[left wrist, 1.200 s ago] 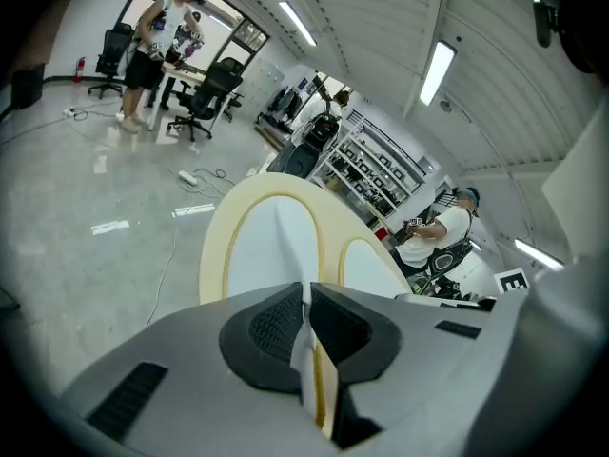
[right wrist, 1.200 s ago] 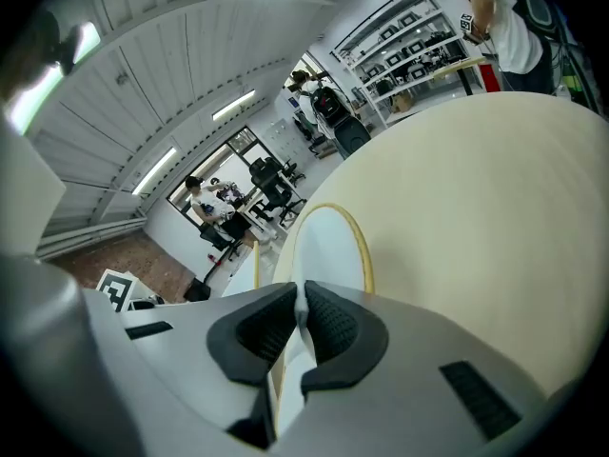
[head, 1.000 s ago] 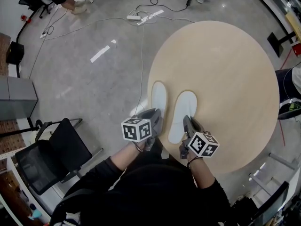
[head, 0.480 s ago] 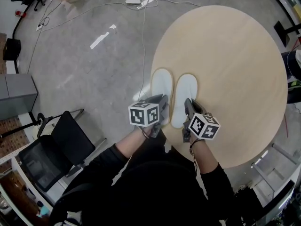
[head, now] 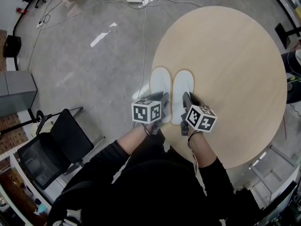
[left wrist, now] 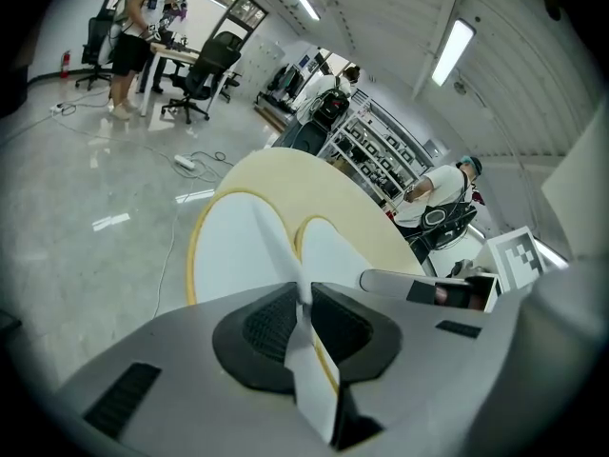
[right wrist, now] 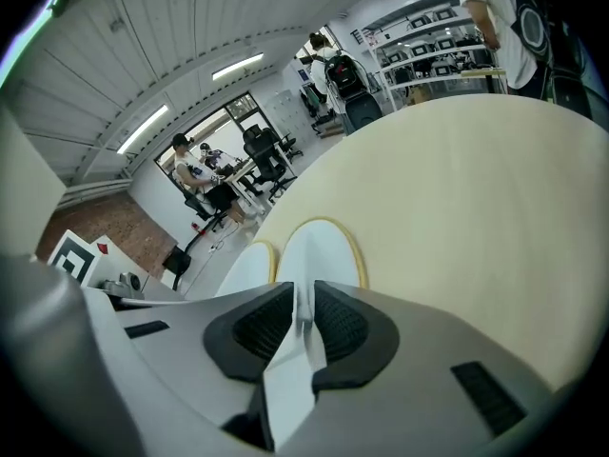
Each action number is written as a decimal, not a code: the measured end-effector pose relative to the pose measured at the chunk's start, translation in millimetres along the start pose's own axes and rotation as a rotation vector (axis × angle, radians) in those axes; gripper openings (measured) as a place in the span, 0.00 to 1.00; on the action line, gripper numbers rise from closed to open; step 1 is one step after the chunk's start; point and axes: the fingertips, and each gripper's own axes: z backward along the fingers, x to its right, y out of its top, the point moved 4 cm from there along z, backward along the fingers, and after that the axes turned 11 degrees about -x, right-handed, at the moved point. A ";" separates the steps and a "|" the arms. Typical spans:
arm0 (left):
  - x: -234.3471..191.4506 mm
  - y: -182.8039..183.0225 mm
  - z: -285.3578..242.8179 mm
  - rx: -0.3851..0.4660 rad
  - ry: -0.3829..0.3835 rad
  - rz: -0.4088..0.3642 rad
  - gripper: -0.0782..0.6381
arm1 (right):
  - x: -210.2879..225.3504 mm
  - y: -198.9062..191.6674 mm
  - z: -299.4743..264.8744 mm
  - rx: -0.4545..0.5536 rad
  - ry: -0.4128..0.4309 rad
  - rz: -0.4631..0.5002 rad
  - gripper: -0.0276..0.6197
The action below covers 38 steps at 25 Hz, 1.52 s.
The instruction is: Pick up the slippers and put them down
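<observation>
Two white slippers with pale yellow rims lie side by side, toes away from me, at the near left edge of the round wooden table (head: 235, 55). My left gripper (head: 163, 106) is shut on the heel edge of the left slipper (head: 160, 81); in the left gripper view a thin white strip of the left slipper (left wrist: 238, 246) is pinched between the pads (left wrist: 262, 327). My right gripper (head: 185, 105) holds the heel edge of the right slipper (head: 183, 86). Its jaws have just been opening a little, with the right slipper (right wrist: 319, 246) still between them in the right gripper view.
A black office chair (head: 51, 149) stands on the grey floor at my left, beside a grey cabinet (head: 16, 93). Cables and a power strip (head: 134, 0) lie on the floor beyond the table. A person (head: 294, 74) stands at the table's right edge.
Both grippers have sunk towards the table and drawn closer together with the slippers. The slippers were splayed apart; they now lie parallel and close side by side.
</observation>
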 end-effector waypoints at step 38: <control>170.0 -97.3 129.4 0.223 -0.297 -0.161 0.14 | -49.6 -49.6 232.2 0.274 0.205 0.135 0.07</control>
